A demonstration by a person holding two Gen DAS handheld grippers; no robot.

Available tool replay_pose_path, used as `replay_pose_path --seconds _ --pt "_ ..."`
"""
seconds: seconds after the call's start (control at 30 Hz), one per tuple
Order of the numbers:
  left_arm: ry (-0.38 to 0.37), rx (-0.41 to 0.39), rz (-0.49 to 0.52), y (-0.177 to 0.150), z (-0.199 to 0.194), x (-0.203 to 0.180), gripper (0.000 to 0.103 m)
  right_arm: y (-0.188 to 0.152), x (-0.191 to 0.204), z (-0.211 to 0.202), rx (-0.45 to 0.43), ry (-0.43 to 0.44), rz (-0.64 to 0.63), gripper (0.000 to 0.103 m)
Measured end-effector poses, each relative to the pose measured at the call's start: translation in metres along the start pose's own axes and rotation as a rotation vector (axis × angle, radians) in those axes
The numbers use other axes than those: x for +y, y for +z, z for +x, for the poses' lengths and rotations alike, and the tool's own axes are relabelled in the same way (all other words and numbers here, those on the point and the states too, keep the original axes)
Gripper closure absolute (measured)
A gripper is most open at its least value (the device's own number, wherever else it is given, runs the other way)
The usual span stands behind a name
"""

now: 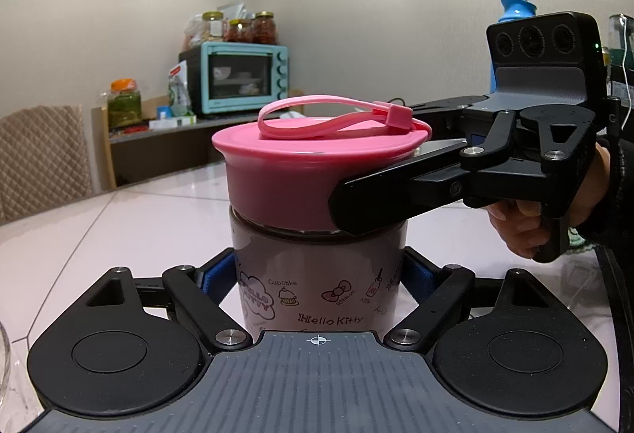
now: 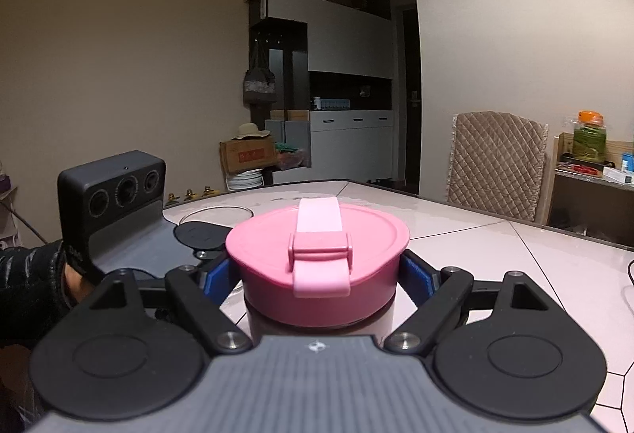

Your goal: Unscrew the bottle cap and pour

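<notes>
The left gripper (image 1: 319, 274) pinches the bottle (image 1: 317, 274), a blue pad at 9 and at 3 o'clock against its printed wall. The right gripper (image 2: 319, 274) clamps the pink cap (image 2: 317, 266) the same way; the bottle stands upright on the table (image 2: 495, 246). Only the left view shows the oven (image 1: 241, 76) at 11 o'clock; only the right shows the glass bowl (image 2: 216, 213) at 10 o'clock.
</notes>
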State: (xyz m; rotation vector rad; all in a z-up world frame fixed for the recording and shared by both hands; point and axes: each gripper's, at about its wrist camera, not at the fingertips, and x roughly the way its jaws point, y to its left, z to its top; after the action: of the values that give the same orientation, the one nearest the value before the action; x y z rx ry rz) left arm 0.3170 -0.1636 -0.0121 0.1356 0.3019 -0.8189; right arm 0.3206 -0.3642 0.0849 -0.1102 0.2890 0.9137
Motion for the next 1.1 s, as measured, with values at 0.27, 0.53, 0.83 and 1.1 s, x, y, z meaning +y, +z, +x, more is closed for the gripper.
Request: replay_pose_path --seconds 0.27,0.53,0.83,1.1 --pt "0.0 0.0 0.0 0.0 0.0 0.0 0.014 0.0 0.013 -0.01 -0.011 -0.096 0.027 0.007" --pt "0.0 0.0 0.0 0.0 0.0 0.0 0.014 -0.008 0.048 -0.02 -0.039 -0.308 0.08 0.007" --pt "0.0 0.0 0.0 0.001 0.0 0.001 0.014 -0.011 0.07 0.001 -0.035 -0.437 0.078 0.007" --pt "0.0 0.0 0.0 0.0 0.0 0.001 0.014 -0.01 0.068 0.011 -0.041 -0.47 0.125 0.008"
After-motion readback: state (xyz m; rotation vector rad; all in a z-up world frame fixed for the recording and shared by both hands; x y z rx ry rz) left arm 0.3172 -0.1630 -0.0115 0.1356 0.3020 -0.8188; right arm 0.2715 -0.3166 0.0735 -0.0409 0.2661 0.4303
